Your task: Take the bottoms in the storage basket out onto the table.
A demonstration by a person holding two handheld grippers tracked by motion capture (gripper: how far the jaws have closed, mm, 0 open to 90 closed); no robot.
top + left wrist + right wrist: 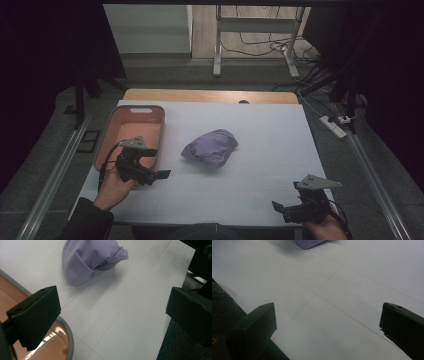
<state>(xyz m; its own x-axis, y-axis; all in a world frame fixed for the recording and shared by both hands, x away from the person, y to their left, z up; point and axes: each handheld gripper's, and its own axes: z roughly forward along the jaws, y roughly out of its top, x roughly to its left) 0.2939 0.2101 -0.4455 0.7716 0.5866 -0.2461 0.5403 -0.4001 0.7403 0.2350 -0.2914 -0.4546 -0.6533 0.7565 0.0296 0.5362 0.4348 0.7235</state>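
The left gripper (150,172) hovers over the near corner of the pink tray (150,111), its jaws spread wide with nothing between them. In the left gripper view the tray's grey rim (68,335) curves beneath the left jaw and white table shows in the gap. The right gripper (290,209) sits at the near right edge of the white table (270,145), its jaws likewise wide apart and empty, pointing left across the sheet.

Between the two, farther out, lies the crumpled purple cloth (210,146) near the middle of the table. It is a rounded bundle whose long axis runs from near-left to far-right in the high view. It lies just right of the tray, apart from it, near the left gripper and well apart from the right one. In the right gripper view its edge (308,243) peeks in at the top.
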